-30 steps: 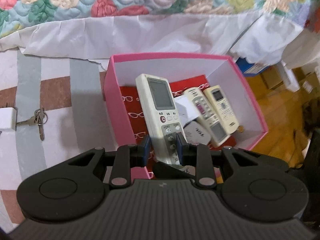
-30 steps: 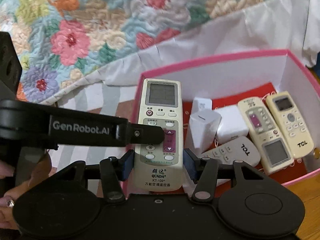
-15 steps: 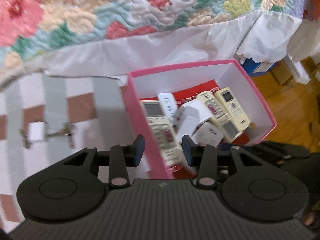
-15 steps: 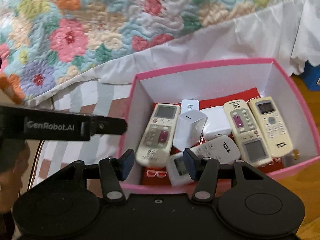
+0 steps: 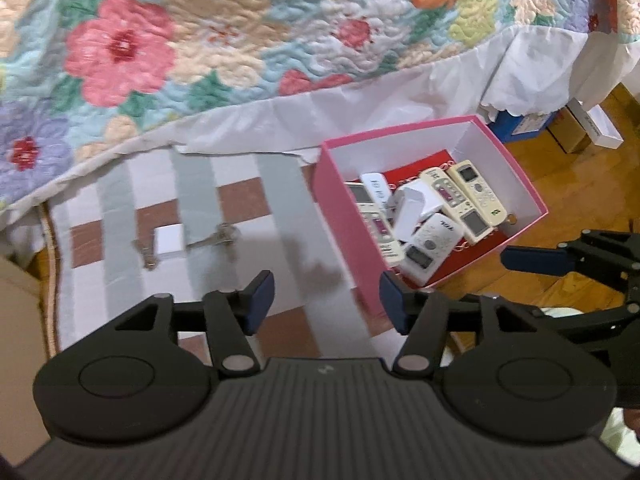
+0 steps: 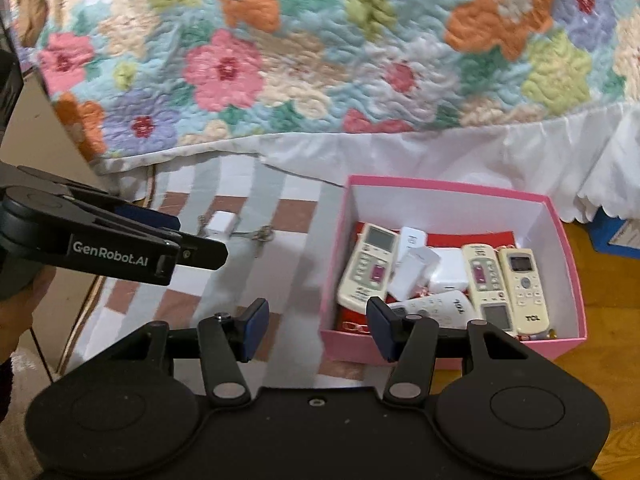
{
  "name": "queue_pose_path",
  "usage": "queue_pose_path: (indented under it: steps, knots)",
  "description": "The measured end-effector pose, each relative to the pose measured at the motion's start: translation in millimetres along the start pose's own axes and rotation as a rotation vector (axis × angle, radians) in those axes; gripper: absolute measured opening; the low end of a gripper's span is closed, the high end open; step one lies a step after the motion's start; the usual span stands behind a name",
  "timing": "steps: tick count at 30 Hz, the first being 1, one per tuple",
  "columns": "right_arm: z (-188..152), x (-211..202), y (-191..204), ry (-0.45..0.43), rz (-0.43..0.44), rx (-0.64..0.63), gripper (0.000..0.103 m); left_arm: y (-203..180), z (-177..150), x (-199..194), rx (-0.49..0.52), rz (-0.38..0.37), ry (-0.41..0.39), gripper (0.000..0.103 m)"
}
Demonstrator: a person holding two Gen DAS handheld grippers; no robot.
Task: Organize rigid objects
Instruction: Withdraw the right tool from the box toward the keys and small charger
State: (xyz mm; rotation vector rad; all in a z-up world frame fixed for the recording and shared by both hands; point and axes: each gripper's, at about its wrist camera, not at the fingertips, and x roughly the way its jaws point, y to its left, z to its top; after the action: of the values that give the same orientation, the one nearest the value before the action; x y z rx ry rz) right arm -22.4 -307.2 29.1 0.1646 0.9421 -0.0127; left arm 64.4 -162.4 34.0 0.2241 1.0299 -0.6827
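1. Keys (image 5: 218,238) plus a small white block (image 5: 170,242) lie loose on the striped mat (image 5: 288,216), left of the pink box (image 5: 340,216); judged next to be tidied.
2. Keys stretch sideways across the mat's stripes, long axis roughly left-right in both views; second key (image 5: 146,254) sits just left of the block.
3. Left claw (image 5: 326,302) empty, jaws opening, nothing between them; keys lie ahead and to its left. It looks nearer than the right, so the likelier one to reach.
4. Right claw (image 6: 314,328) open partway, empty, hovering at the box's near-left corner; keys are ahead-left, beyond the left claw's finger.
5. Box holds several remotes (image 6: 366,266) and white chargers (image 6: 448,270), remotes mostly lengthwise front-to-back.
6. Floral quilt (image 6: 320,48) hangs behind; wood floor (image 5: 580,184) right.
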Motion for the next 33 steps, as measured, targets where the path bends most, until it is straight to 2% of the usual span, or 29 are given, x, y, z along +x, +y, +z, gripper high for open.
queue_pose_path:
  steps: [7,13,16,18,20,22,24,29,33]
  knots:
    - [4.7,-8.6,40.3,-0.008,0.030,-0.086,0.061,24.8,-19.9,-24.4,-0.020,0.056,-0.019,0.064]
    - [10.3,-7.5,70.9,-0.022,0.071,-0.172,0.063,49.6,-33.3,-30.3,-0.050,0.114,-0.028,0.065]
    - [13.3,-0.3,82.3,-0.025,0.090,-0.195,0.070,65.2,-38.3,-28.7,-0.073,0.129,-0.030,0.066]
    - [15.3,10.0,89.8,-0.021,0.072,-0.210,0.082,75.9,-40.9,-25.2,-0.085,0.130,-0.029,0.068]
    - [17.3,22.7,93.3,-0.029,0.056,-0.216,0.083,87.2,-43.0,-19.6,-0.092,0.138,-0.039,0.076]
    - [18.7,34.7,93.5,-0.044,0.074,-0.211,0.084,98.5,-45.3,-13.3,-0.092,0.160,-0.062,0.089]
    - [18.9,47.2,93.9,-0.081,0.124,-0.208,0.084,110.0,-46.9,-6.6,-0.089,0.184,-0.091,0.093]
    - [14.9,77.6,101.0,-0.180,0.157,-0.213,0.084,148.5,-53.4,14.9,-0.130,0.220,-0.096,0.095]
    - [10.4,113.3,114.2,-0.130,0.119,-0.269,0.084,180.1,-61.5,34.5,-0.222,0.205,-0.083,0.094]
